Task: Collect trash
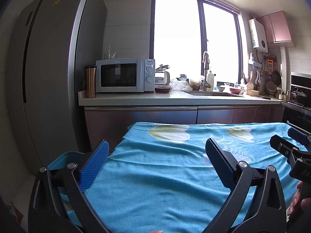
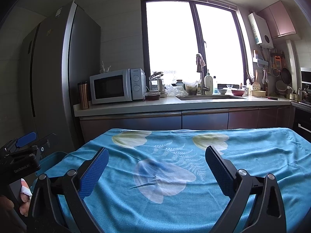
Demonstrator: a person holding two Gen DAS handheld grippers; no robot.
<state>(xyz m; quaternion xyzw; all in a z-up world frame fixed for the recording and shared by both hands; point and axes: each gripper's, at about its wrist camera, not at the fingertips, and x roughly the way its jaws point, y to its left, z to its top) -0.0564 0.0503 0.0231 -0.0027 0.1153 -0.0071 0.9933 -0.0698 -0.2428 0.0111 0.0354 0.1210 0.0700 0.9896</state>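
Both grippers spread wide, nothing held: left gripper (image 1: 155, 155) & right gripper (image 2: 156, 160) hover over blue tablecloth (image 2: 252, 155). Blue bin (image 1: 62, 157) sits at table's near-left edge. No trash visible.

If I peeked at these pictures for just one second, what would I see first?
Probably the bright blue tablecloth with big white flowers, spread right under both open grippers, the left gripper and the right gripper. Behind it a glowing white window shines over the sink, with a microwave and tall grey fridge to its left.

Blue bin (image 1: 64, 156) mostly hidden behind the gripper.
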